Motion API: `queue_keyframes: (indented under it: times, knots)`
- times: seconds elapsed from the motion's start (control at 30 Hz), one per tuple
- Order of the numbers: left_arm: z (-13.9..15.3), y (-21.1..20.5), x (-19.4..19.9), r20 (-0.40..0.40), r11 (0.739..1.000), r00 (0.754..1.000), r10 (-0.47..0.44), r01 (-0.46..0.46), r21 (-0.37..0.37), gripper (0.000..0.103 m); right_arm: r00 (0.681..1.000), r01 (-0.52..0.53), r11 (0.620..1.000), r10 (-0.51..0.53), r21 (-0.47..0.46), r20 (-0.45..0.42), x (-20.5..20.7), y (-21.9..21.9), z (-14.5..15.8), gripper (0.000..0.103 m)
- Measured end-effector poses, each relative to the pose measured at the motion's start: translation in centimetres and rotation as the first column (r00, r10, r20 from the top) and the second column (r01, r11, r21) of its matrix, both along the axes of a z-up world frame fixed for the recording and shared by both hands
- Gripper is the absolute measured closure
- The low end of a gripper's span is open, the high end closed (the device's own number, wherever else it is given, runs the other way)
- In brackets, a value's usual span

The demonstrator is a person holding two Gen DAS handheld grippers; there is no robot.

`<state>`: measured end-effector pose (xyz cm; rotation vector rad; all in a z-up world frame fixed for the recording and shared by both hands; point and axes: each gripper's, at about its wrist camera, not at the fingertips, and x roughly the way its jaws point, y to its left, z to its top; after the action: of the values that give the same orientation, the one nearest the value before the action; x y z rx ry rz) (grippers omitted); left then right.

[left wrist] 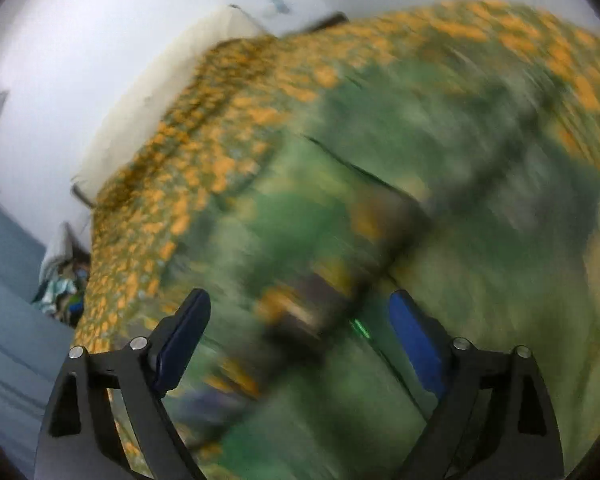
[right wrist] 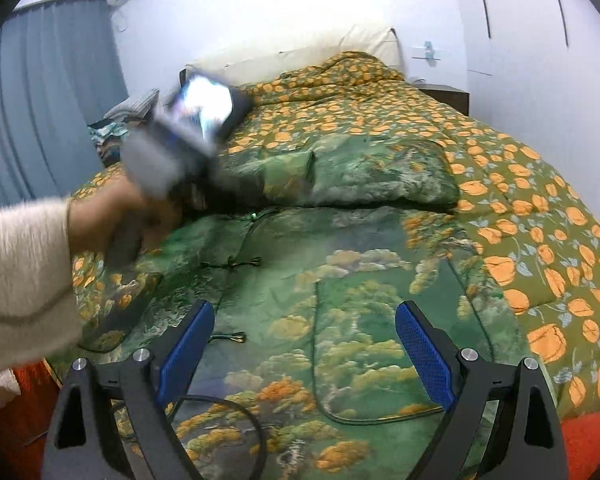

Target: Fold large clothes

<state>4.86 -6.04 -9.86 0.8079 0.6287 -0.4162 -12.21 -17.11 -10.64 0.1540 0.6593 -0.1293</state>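
The garment (right wrist: 340, 280), a large green landscape-print piece with dark piping and cord ties, lies spread across the bed (right wrist: 540, 208) on an orange-flowered quilt. Its far portion is already turned over into a thick fold near the pillows (right wrist: 364, 44).

Right tool (right wrist: 305, 344): jaws spread wide, nothing between them, hovering above the near panel. Left tool (left wrist: 300, 344): jaws also spread, nothing pinched; its view is heavily blurred, so contact with the cloth cannot be confirmed. In the right wrist view it appears over the garment's left side, gripped by a hand (right wrist: 112, 216) in a cream sleeve.

Assessment: the fabric looks soft, padded and limp, bulky rather than heavy, not fragile, possibly slick. It will sag and drag. Best hold points are the piped hem edges and corners, one per tool, well apart.
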Motion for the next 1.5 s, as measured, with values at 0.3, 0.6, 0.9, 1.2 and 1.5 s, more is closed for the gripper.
queue_keyframes:
  times: [0.3, 0.6, 0.9, 1.2, 1.5]
  knots:
    - [5.2, 11.1, 1.1, -0.122, 0.965, 0.986, 0.118, -0.143, -0.221, 0.001, 0.998, -0.027, 0.999, 0.029, 0.046, -0.054, 3.5, -1.3, 1.2, 0.012]
    - [0.3, 19.9, 11.3, -0.187, 0.814, 0.858, 0.478, -0.513, -0.272, 0.001, 0.953, -0.269, 0.959, 0.278, 0.087, -0.119, 20.7, 0.3, 3.5, 0.016]
    - [-4.2, 21.9, 12.7, -0.330, 0.736, 0.806, 0.492, -0.587, -0.337, 0.000, 0.885, -0.260, 0.953, 0.298, 0.153, -0.357, 34.5, 0.8, -8.9, 0.025]
    - [2.7, 23.5, 3.1, -0.342, 0.792, 0.860, 0.379, -0.493, -0.361, 0.001, 0.893, -0.264, 0.959, 0.284, 0.104, -0.349, 23.6, -1.3, -0.5, 0.024]
    - [-4.2, 18.0, -5.9, -0.387, 0.903, 0.861, 0.331, -0.408, -0.135, 0.001, 0.778, -0.153, 0.988, 0.135, 0.023, -0.614, 10.3, -3.4, -7.9, 0.018]
